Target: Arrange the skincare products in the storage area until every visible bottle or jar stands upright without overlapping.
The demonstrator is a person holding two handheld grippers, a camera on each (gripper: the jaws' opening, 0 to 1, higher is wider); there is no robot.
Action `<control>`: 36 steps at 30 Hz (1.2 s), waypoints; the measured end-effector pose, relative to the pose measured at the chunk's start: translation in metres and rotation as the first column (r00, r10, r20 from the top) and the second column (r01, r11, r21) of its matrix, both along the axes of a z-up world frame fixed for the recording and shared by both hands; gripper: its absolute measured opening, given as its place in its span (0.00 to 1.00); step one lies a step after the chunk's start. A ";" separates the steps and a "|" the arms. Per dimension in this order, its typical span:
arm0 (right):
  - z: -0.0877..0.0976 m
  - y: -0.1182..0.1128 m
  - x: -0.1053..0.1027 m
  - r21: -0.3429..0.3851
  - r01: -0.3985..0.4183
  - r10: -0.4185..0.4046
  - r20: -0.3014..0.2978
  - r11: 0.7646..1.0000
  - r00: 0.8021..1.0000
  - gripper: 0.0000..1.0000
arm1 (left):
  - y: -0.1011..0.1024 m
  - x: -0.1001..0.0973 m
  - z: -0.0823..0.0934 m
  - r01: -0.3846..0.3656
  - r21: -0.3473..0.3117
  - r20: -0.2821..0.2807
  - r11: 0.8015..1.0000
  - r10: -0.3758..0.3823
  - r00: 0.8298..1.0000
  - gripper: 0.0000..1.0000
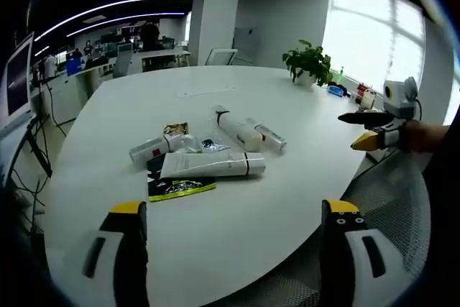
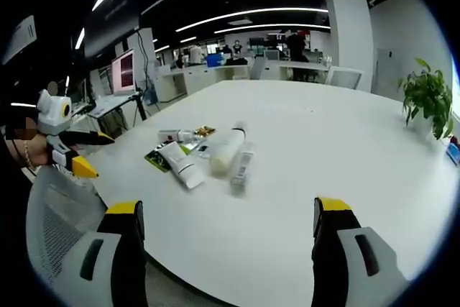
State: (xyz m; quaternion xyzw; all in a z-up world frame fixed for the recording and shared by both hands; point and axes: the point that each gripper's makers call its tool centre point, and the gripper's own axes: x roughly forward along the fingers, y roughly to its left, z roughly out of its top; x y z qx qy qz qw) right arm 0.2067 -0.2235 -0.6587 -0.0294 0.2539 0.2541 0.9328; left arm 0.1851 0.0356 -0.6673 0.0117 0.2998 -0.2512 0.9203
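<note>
we are holding the left tool (image 1: 233, 221) and right tool (image 2: 223, 221), both spread open and empty, short of the white skincare tubes (image 1: 215, 165) lying overlapped mid white tabletop (image 1: 287, 206); round, slick tubes are risking rolling or toppling when stood up.

The left tongs (image 1: 233, 229) and right tongs (image 2: 226, 226) are showing black jaws with yellow tips and grey slotted bodies.

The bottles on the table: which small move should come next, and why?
Probably bring the right tongs, open and empty, forward to the white bottle. It lies on its side on the table, touching the tubes, and nothing stands upright yet.
</note>
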 end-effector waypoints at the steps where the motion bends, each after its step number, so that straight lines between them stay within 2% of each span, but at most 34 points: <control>1: 0.000 0.000 0.000 -0.001 -0.002 0.002 -0.001 1.000 1.000 0.97 | 0.000 0.000 0.000 -0.001 0.000 0.000 1.000 0.001 1.000 0.94; 29: 0.000 0.004 -0.003 -0.011 -0.015 0.015 -0.009 1.000 1.000 0.96 | 0.002 0.001 0.001 -0.003 0.015 0.011 1.000 0.003 1.000 0.93; 36: -0.001 0.006 -0.002 0.005 -0.020 0.020 -0.019 1.000 1.000 0.95 | 0.002 0.000 -0.001 0.001 0.019 0.004 1.000 -0.001 1.000 0.93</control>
